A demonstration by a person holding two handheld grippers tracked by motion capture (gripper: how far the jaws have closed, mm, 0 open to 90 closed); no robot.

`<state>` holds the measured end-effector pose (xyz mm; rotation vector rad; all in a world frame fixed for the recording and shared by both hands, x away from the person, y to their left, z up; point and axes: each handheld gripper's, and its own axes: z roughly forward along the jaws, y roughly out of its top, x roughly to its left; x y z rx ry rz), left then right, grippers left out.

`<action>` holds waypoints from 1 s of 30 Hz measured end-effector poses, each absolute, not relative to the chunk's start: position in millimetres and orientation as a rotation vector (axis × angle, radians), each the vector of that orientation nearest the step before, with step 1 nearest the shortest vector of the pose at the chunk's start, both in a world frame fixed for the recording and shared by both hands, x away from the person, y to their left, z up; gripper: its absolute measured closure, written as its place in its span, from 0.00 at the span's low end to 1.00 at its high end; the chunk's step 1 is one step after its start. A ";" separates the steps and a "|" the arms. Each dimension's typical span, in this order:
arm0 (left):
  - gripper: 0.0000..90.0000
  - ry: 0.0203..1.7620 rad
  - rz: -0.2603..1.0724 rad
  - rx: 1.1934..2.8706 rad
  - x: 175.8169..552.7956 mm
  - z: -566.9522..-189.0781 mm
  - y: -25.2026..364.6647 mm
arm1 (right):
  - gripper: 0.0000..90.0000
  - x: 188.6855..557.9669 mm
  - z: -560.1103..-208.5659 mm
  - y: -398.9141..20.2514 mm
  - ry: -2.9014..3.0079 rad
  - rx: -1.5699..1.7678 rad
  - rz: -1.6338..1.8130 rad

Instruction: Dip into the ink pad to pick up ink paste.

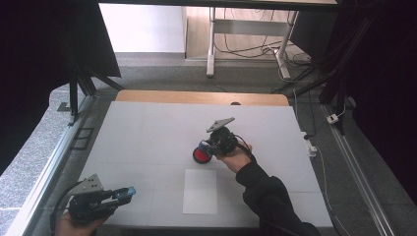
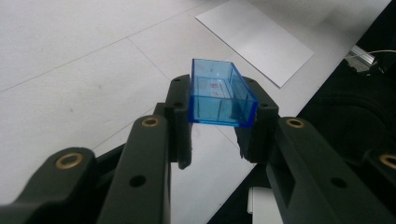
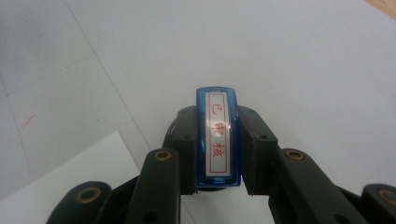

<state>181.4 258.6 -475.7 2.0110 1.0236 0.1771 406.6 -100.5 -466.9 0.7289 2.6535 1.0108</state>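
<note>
Stamp (image 3: pixel 218 140), glossy blue plastic, slim, white red-lettered label.

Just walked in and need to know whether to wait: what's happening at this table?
A person is working with a gripper in each hand. The right gripper is shut on a blue stamp with a red-lettered label, held over the round red ink pad near the table's middle. The left gripper is shut on the stamp's clear blue cap at the table's near left corner. A white sheet of paper lies on the table, with no mark visible on it.
</note>
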 end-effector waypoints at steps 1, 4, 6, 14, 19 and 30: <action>0.76 1.023 0.177 2.012 181.4 -475.7 258.5 | 0.79 407.5 -467.8 -99.6 2.656 0.730 1.008; 0.76 1.023 0.178 2.014 181.5 -475.7 258.2 | 0.79 409.3 -469.7 -97.4 2.657 0.730 0.991; 0.76 1.024 0.175 2.013 181.6 -475.7 258.5 | 0.79 411.0 -471.1 -96.7 2.658 0.733 0.989; 0.76 1.030 0.166 2.005 182.2 -475.8 259.6 | 0.79 416.0 -476.5 -93.9 2.673 0.737 0.978; 0.76 1.030 0.165 2.007 182.3 -475.9 259.5 | 0.79 417.8 -478.1 -91.0 2.679 0.751 0.949; 0.76 1.039 0.156 2.008 183.7 -476.5 259.3 | 0.79 422.5 -477.1 -84.5 2.699 0.783 0.913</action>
